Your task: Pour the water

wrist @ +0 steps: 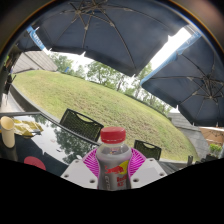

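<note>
A clear plastic bottle (113,160) with a red cap and a red and yellow label stands upright between my fingers. My gripper (112,166) is shut on the bottle, with a magenta pad pressed against each side of it. The bottle is lifted above the dark glass table (45,140). A red round thing (34,162), perhaps a cup's rim, shows low down to the left of the fingers, partly hidden.
A plate with food (14,127) sits on the table's far left. Dark mesh chairs (80,124) stand beyond the table. Large dark umbrellas (110,30) hang overhead. A lawn (90,100) with trees lies beyond.
</note>
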Demonstrator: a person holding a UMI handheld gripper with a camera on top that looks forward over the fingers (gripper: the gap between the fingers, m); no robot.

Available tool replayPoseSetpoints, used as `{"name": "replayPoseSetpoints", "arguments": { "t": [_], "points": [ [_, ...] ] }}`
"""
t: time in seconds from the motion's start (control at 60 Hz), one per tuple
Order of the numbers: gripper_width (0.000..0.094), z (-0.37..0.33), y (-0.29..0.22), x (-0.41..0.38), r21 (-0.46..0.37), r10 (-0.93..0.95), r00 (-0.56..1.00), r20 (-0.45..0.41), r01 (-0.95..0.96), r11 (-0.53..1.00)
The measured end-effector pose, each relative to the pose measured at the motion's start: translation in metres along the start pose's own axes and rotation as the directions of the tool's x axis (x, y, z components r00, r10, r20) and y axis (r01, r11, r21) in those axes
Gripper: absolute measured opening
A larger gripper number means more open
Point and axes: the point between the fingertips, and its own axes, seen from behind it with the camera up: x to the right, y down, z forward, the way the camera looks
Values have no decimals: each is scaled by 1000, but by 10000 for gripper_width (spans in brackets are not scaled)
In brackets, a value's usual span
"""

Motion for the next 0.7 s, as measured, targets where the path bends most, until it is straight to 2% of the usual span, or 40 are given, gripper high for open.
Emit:
{"name": "replayPoseSetpoints", "arguments": {
  "t": [0.083,0.133,0.25,0.317,0.433,0.55,0.617,0.7],
  "points": [
    [312,-6,-49,-45,50,-263,965,26,261,964],
    [311,-5,-78,-85,94,-437,899,13,434,896],
    [313,-17,-120,-174,205,-784,621,-30,771,603],
    [312,-18,-118,-230,269,-898,438,-52,872,409],
    [311,-22,-110,-307,311,-987,74,-146,950,25],
    [309,-23,-83,-346,301,-935,-258,-245,896,-326],
    [312,-19,-66,-345,295,-917,-329,-227,874,-386],
    [314,-16,-60,-337,293,-929,-313,-195,886,-360]
  ]
}}
